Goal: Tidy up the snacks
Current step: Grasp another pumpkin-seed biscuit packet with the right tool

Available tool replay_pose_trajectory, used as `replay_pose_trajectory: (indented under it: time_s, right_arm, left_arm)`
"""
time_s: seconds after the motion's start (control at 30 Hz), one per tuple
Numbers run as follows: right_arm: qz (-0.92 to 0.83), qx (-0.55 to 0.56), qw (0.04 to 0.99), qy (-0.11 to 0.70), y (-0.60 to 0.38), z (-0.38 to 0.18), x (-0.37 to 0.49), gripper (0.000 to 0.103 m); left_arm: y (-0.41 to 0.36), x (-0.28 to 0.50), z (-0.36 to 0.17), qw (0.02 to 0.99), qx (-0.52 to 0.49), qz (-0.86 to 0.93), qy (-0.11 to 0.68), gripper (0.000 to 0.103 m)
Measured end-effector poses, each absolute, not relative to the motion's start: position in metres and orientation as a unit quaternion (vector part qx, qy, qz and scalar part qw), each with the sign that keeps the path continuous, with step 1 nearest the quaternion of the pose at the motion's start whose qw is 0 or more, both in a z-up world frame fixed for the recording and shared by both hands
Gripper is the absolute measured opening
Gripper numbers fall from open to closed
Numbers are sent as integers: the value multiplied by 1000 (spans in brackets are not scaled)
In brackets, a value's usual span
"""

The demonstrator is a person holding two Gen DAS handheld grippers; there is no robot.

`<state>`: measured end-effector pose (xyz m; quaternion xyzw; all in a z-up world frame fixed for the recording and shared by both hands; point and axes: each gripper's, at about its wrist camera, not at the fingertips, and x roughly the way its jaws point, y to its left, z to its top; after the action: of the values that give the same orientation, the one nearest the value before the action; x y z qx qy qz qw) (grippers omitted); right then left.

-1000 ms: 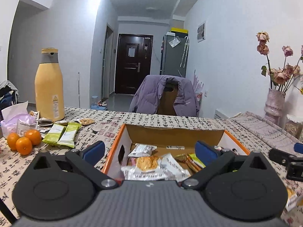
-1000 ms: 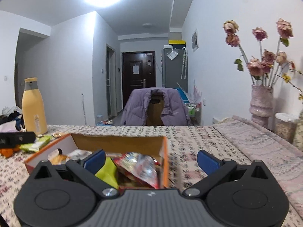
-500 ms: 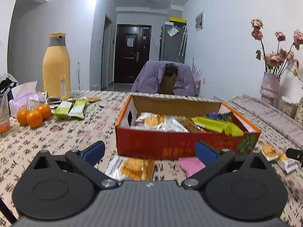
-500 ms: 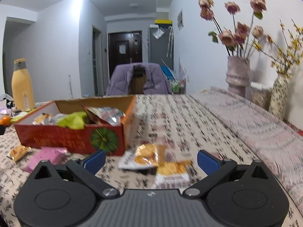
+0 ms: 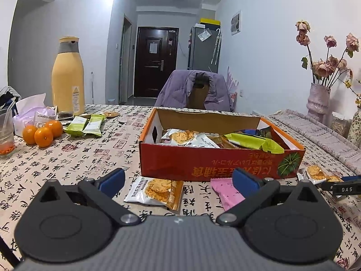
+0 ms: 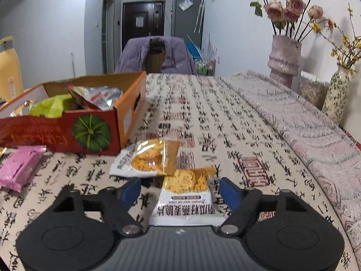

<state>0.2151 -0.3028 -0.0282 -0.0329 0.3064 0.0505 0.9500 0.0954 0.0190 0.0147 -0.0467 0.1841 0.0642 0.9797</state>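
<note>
Tablecloth (image 6: 225, 117): cracker pkt (image 6: 187, 201) lengthwise btwn closing right gripper (image 6: 180, 190) jaws.

Open snack box (image 5: 222, 162) at table centre, packets piled inside. Before its front wall at 6 o'clock, two packets side by side: cracker packet (image 5: 155, 190) left, wafer packet (image 5: 225, 194) right. Two more cracker packets (image 6: 155, 160) off its 4 o'clock corner, nearer one (image 6: 187, 201) between right gripper (image 6: 180, 192) jaws. Oranges (image 5: 42, 132), bottle (image 5: 67, 76) at 10 o'clock. Vase (image 5: 318, 101) at 2 o'clock.

Loose snack packets (image 6: 155, 161) lie beside the filled orange box (image 5: 209, 164).
</note>
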Motion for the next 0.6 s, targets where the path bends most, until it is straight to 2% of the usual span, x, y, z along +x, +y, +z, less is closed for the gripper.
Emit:
replay_pose_trajectory:
  time_s: [0.03, 0.07, 0.33, 0.6]
  right_arm:
    - [49, -33, 949, 310, -303, -30, 215, 61]
    - [48, -31, 947, 315, -304, -32, 216, 51]
    - [45, -6, 952, 302, -310, -32, 204, 43]
    - [42, 22, 973, 225, -310, -2, 170, 41]
  left_arm:
    - [20, 95, 15, 980, -48, 65, 184, 103]
    - [20, 94, 15, 979, -49, 66, 185, 103]
    - [24, 92, 13, 979, -52, 64, 188, 103]
    - [33, 92, 12, 977, -55, 76, 191, 103]
